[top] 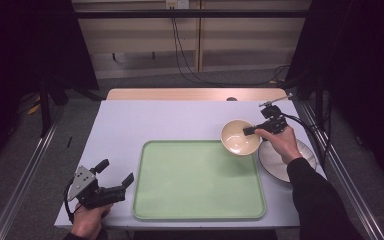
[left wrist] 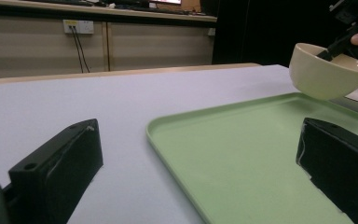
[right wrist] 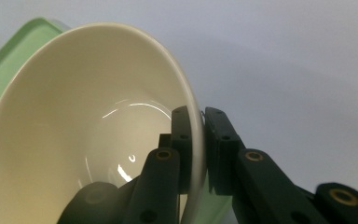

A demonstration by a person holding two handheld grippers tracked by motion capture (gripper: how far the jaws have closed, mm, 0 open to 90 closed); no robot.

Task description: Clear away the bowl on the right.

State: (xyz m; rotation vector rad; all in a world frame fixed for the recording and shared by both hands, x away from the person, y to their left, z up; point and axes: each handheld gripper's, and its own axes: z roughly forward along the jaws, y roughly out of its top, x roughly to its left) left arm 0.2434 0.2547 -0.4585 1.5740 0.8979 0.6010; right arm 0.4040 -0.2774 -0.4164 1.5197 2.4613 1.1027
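Note:
A cream bowl (top: 239,137) hangs tilted over the far right corner of the pale green tray (top: 195,182), lifted off the table. My right gripper (top: 251,130) is shut on the bowl's rim, one jaw inside and one outside, as the right gripper view shows at the bowl (right wrist: 88,140) and gripper (right wrist: 200,126). In the left gripper view the bowl (left wrist: 328,70) floats above the tray (left wrist: 242,154). My left gripper (top: 116,173) rests open near the table's front left corner, left of the tray, with nothing between its jaws.
A white plate with a dark rim (top: 280,162) lies on the table right of the tray, under the right hand. The light grey table top (top: 155,120) ends in a wooden strip at the far edge. Cables hang at the back wall.

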